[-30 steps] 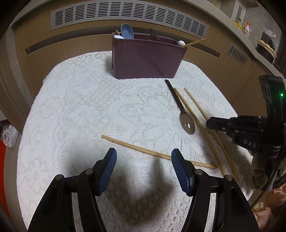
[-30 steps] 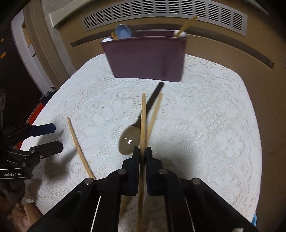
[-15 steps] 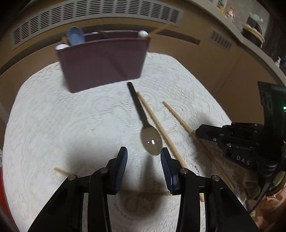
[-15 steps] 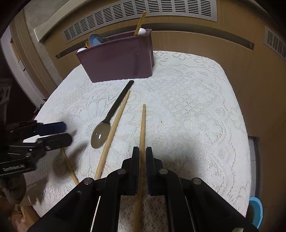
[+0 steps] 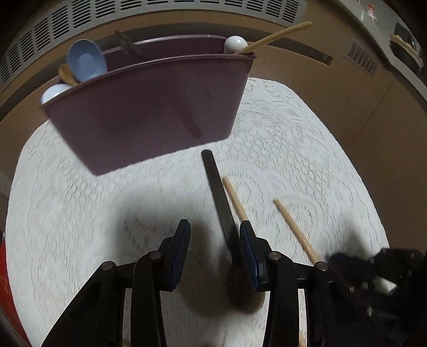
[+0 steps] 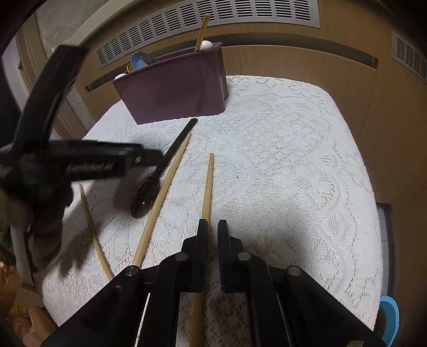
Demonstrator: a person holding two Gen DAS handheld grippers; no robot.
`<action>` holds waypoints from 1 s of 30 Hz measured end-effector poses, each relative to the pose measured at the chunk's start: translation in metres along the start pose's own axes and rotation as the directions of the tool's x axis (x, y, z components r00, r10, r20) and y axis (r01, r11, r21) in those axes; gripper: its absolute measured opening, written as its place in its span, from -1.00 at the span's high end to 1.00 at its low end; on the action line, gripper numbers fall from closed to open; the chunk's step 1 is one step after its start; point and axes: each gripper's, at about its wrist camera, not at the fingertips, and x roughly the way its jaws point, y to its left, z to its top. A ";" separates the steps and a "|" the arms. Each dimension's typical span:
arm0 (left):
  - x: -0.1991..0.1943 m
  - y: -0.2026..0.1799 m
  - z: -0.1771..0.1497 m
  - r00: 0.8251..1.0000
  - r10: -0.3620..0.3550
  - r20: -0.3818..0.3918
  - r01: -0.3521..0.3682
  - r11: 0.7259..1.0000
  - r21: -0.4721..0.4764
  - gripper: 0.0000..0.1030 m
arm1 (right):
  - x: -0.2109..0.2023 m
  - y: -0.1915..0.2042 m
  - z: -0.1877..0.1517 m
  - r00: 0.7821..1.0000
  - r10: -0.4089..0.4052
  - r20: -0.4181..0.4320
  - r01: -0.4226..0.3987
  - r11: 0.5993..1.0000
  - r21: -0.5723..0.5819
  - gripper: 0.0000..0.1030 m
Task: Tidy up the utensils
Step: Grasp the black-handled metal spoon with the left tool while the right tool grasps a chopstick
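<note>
Left and right wrist views, utensil sorting. Compared with the view a second earlier, the left gripper (image 5: 214, 256) had travelled from a lone chopstick (image 6: 92, 232) at the lower left of the right-wrist frame across to the dark spoon (image 5: 222, 211); its fingers (image 5: 181, 253), narrowed from their earlier wide spread but with a clear gap between them, straddled the spoon's handle, which lay close against the right-hand finger (contact could not be confirmed through the motion blur). The spoon lay flat, bowl toward the camera, handle pointing at the maroon utensil holder (image 5: 149, 112) in the upper half of the frame.

The right gripper (image 6: 212, 240) had its fingers almost together; a chopstick (image 6: 208, 184) ran under the left-hand finger rather than through the gap, and whether it was pinched could not be told. A third chopstick (image 6: 165, 197) lay just beside the spoon.

By this reading, the spoon was the next item to be picked up, while three chopsticks awaited sorting; the holder already contained a blue spoon (image 5: 85, 60), white spoons and one upright chopstick.

The counter carried a white lace cloth (image 6: 280, 160), backed by wood panelling with a slotted vent grille (image 6: 213, 13) along the top of the frame.
</note>
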 end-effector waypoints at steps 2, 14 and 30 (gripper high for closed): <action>0.009 -0.005 0.006 1.000 0.019 -0.008 -0.019 1.000 0.025 0.23 | 0.001 0.000 0.000 1.000 0.001 0.001 -0.001 1.000 0.004 0.84; 0.003 -0.002 -0.013 1.000 0.017 -0.012 -0.016 0.995 0.095 0.73 | 0.000 0.020 0.013 1.000 -0.026 0.015 0.027 0.997 -0.066 0.83; -0.028 0.014 -0.053 1.000 -0.003 -0.005 0.003 0.997 0.072 0.70 | 0.065 0.068 0.054 0.992 -0.077 -0.098 0.068 0.994 -0.090 0.64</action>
